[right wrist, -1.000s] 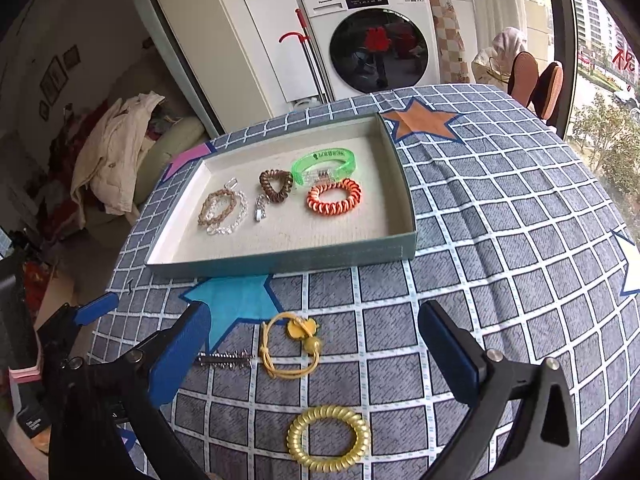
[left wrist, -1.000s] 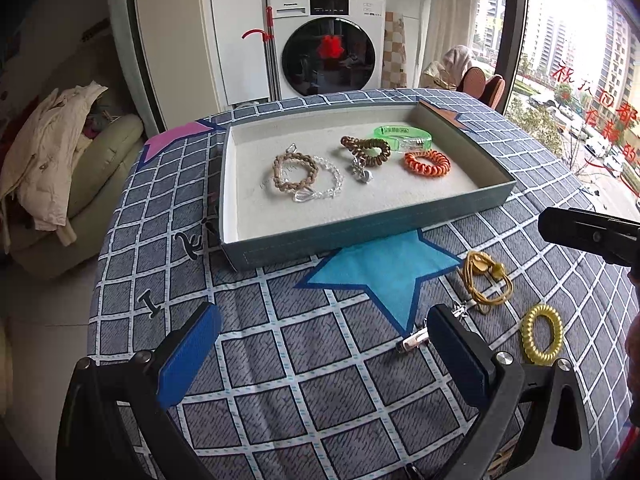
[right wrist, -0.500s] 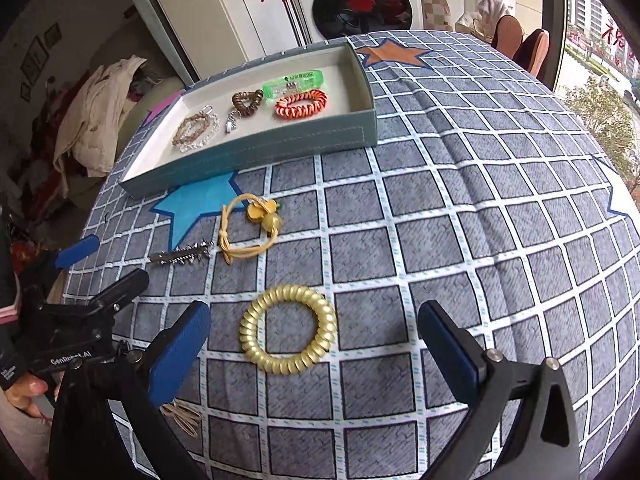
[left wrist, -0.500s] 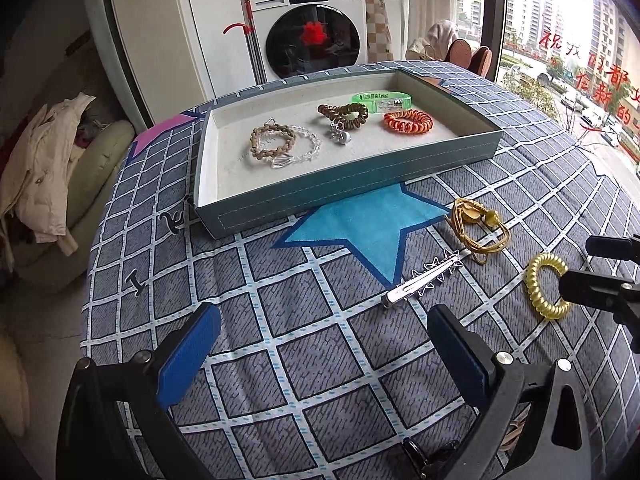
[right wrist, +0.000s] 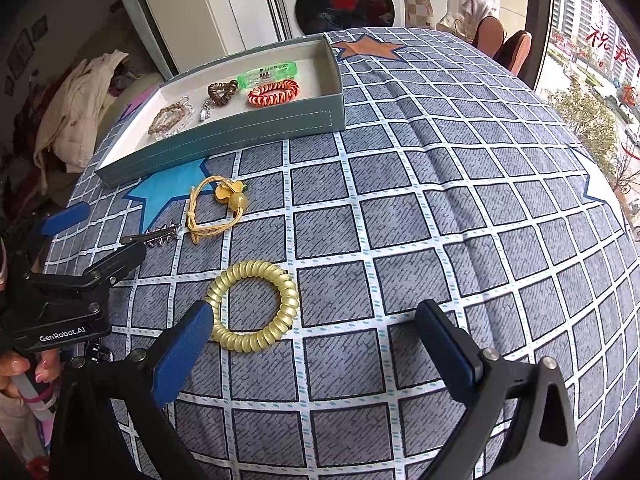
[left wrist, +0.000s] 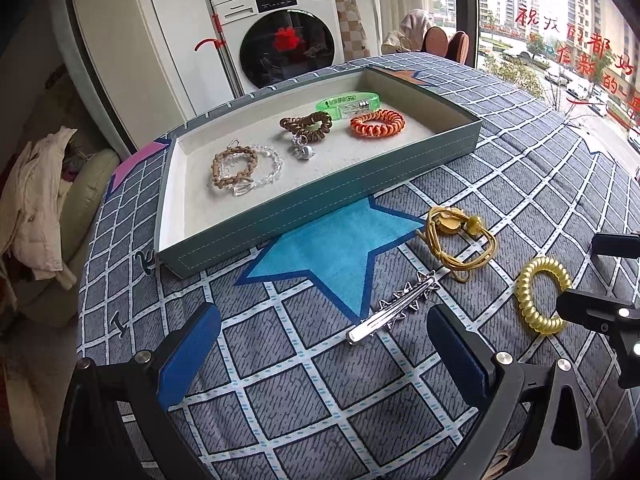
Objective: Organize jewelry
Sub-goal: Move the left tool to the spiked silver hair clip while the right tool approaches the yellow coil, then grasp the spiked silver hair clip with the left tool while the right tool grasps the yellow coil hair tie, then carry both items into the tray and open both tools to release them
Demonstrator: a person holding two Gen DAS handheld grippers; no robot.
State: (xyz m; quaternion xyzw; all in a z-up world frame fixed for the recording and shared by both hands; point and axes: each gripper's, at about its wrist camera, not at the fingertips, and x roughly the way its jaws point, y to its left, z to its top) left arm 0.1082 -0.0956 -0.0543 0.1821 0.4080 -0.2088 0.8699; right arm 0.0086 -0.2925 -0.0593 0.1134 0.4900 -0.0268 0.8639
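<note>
A teal tray [left wrist: 320,196] [right wrist: 224,138] holds several bracelets and hair ties: beaded brown [left wrist: 234,166], brown coil [left wrist: 306,124], orange coil [left wrist: 377,123], green band [left wrist: 347,102]. On the cloth lie a silver star hair clip [left wrist: 394,306] [right wrist: 154,236], a gold cord tie [left wrist: 460,240] [right wrist: 218,208] and a yellow coil tie [left wrist: 544,294] [right wrist: 254,306]. My left gripper [left wrist: 324,344] is open, low over the cloth, the clip just ahead between its fingers. My right gripper [right wrist: 316,338] is open, its left finger beside the yellow coil.
A checked tablecloth with a blue star [left wrist: 336,252] covers the round table. A washing machine [left wrist: 288,40] stands behind. A sofa with clothes [left wrist: 36,208] is at the left, chairs [right wrist: 504,44] and a window at the far right.
Both grippers have come down and forward toward the loose items. The left now frames the silver clip; the right has closed in on the yellow coil tie.
</note>
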